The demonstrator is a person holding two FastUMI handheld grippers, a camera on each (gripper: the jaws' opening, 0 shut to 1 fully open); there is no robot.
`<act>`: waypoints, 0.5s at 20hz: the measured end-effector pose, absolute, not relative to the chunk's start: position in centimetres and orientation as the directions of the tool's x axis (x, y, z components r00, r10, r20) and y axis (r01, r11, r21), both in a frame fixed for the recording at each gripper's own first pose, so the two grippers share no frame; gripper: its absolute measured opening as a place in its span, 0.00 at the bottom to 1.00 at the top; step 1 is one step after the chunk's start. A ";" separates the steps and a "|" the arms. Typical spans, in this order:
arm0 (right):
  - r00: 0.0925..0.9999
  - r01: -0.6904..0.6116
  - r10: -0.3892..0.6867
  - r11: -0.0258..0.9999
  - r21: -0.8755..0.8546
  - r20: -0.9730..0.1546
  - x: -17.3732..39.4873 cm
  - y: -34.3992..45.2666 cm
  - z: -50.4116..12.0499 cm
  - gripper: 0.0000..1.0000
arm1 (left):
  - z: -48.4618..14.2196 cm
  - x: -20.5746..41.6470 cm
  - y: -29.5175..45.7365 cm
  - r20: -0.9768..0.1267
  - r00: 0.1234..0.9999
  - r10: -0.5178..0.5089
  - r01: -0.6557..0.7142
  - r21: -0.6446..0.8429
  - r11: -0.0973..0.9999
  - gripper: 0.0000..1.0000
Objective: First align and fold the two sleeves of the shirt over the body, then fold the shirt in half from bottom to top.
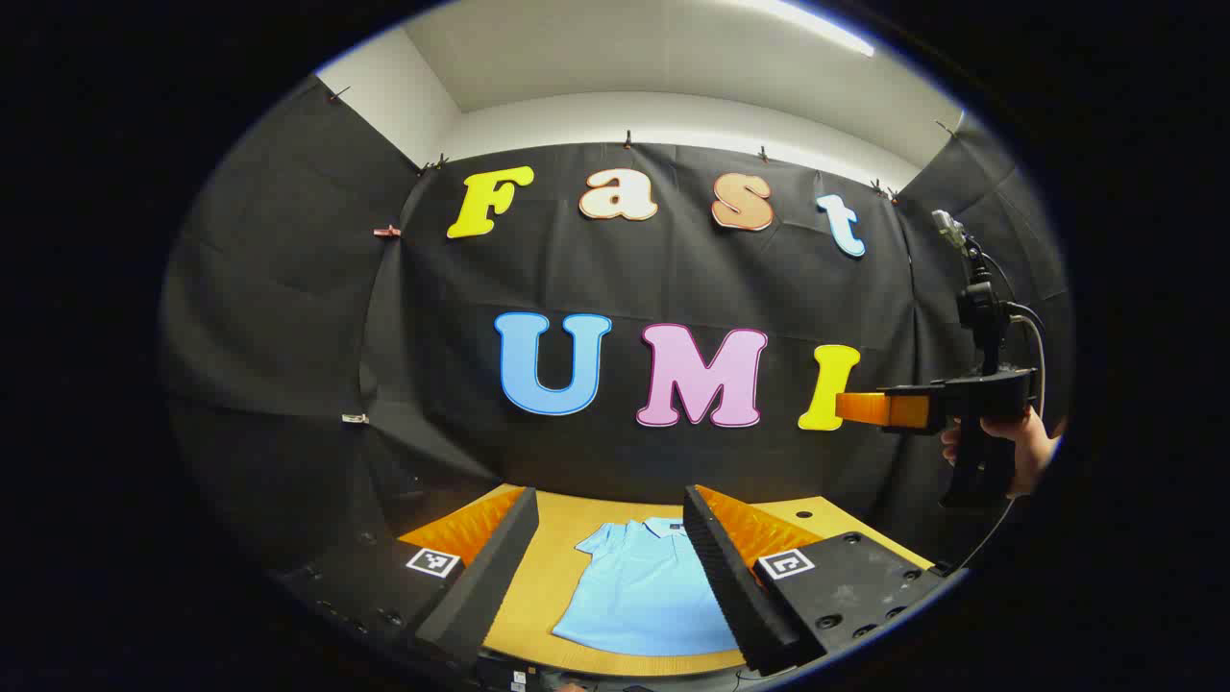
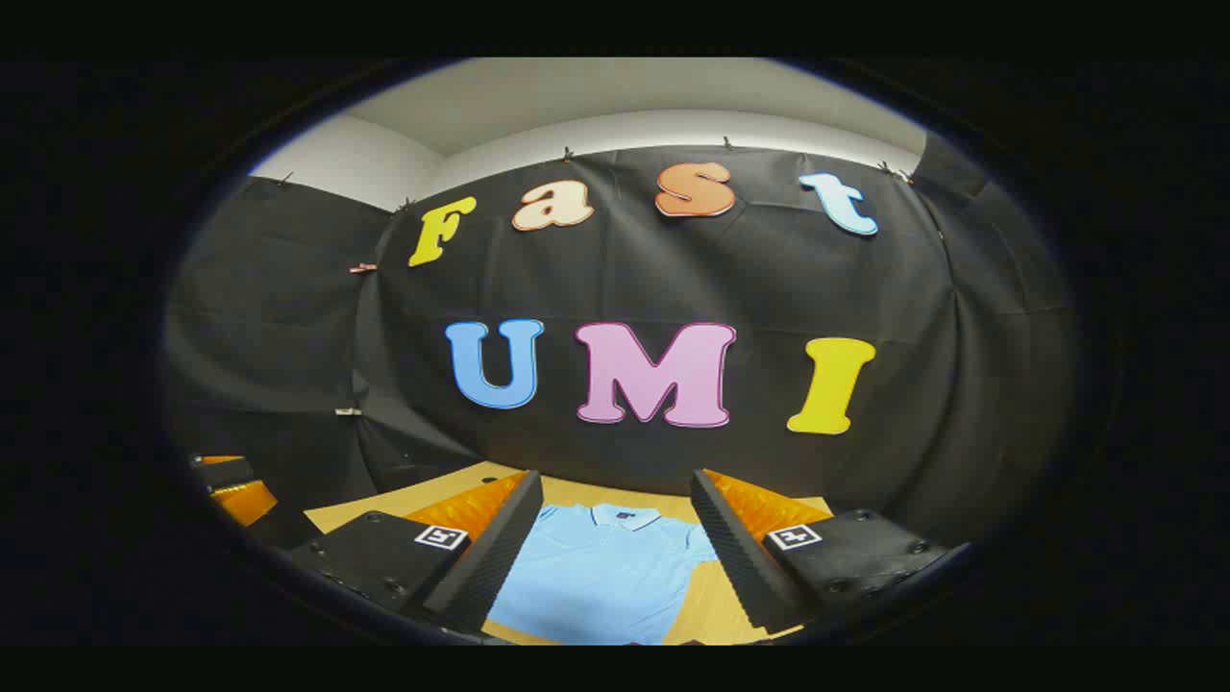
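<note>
In the left gripper view, the left claw [image 1: 610, 577] is held up above the table [image 1: 548, 577], its two fingers spread wide apart and grasping nothing. Between those fingers and below them lies the light blue shirt [image 1: 644, 591], flat on the table, collar away from the claw and hem toward it, one short sleeve [image 1: 596, 540] spread out to the side. The farther finger hides the other side of the shirt. Off to the right and well above the table, a hand [image 1: 1019, 447] holds the right claw [image 1: 865, 408], which points sideways across the view; from this side I cannot tell how its jaws stand.

In the right gripper view, the right claw [image 2: 610, 557] shows its own fingers wide apart, released, with nothing between them but the shirt [image 2: 596, 577] lying on the table [image 2: 711, 605] below. The collar points away from the claw.
</note>
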State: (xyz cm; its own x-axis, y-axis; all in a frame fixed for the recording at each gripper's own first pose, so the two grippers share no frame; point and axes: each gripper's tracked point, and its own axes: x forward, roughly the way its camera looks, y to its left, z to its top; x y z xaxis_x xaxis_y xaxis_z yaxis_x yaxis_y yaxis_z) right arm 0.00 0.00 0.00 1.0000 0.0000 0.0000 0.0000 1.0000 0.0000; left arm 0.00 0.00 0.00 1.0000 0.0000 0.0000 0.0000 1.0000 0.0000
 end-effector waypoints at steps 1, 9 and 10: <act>1.000 0.002 -0.002 1.000 0.000 -0.003 0.1 0.1 0.0 0.97 | 0.0 0.0 0.0 0.000 1.000 -0.001 0.001 -0.001 1.000 0.97; 1.000 0.022 -0.022 1.000 -0.002 -0.005 0.2 1.7 -0.1 0.97 | 0.2 0.3 2.3 0.000 1.000 -0.010 0.010 -0.017 1.000 0.97; 1.000 0.024 -0.024 1.000 -0.004 -0.005 0.2 2.1 -0.2 0.97 | 0.1 0.3 2.7 0.001 1.000 -0.012 0.012 -0.019 1.000 0.97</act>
